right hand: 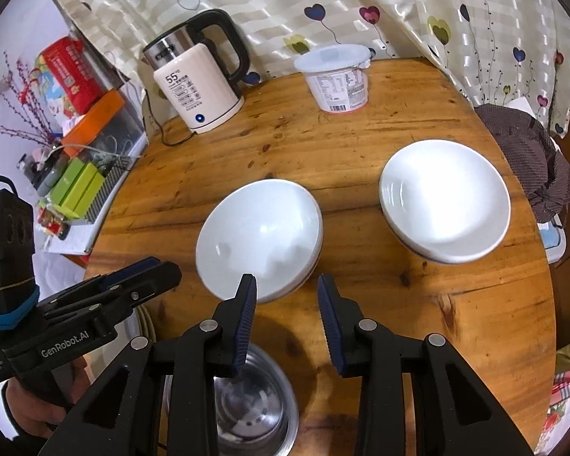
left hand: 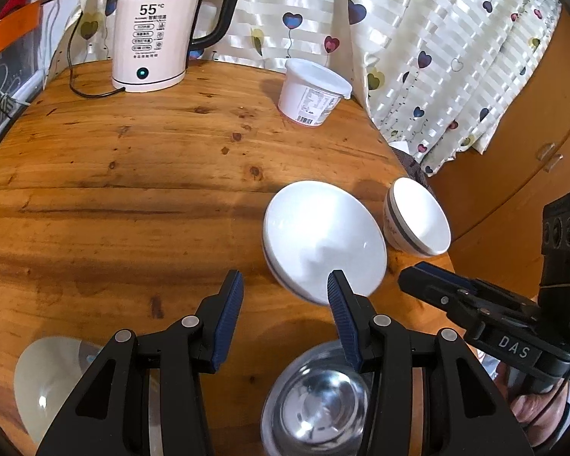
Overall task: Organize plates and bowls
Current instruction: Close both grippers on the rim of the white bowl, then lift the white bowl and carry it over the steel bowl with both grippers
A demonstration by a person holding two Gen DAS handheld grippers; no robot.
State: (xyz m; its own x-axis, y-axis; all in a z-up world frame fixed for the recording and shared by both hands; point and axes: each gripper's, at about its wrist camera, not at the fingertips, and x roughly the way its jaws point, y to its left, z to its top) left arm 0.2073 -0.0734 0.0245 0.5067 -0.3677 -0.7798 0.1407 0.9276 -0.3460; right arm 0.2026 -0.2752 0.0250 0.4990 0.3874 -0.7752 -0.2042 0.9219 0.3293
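A large white bowl (left hand: 323,239) (right hand: 260,233) sits on the round wooden table (left hand: 133,174) (right hand: 399,304). A smaller white bowl with a dark band (left hand: 418,220) stands right of it; in the right wrist view it looks like a stack of white dishes (right hand: 444,197). A steel bowl (left hand: 319,399) (right hand: 250,406) lies near the front edge, under both grippers. A pale plate (left hand: 45,376) lies at the front left. My left gripper (left hand: 285,296) is open and empty, just short of the large bowl. My right gripper (right hand: 287,296) is open and empty, also seen from the side (left hand: 456,296).
A white electric kettle (left hand: 152,38) (right hand: 197,83) with its cord stands at the back. A lidded white tub (left hand: 311,91) (right hand: 336,79) stands at the back right. A curtain hangs behind. A cluttered shelf (right hand: 76,144) is left of the table, a dark cloth (right hand: 528,159) right.
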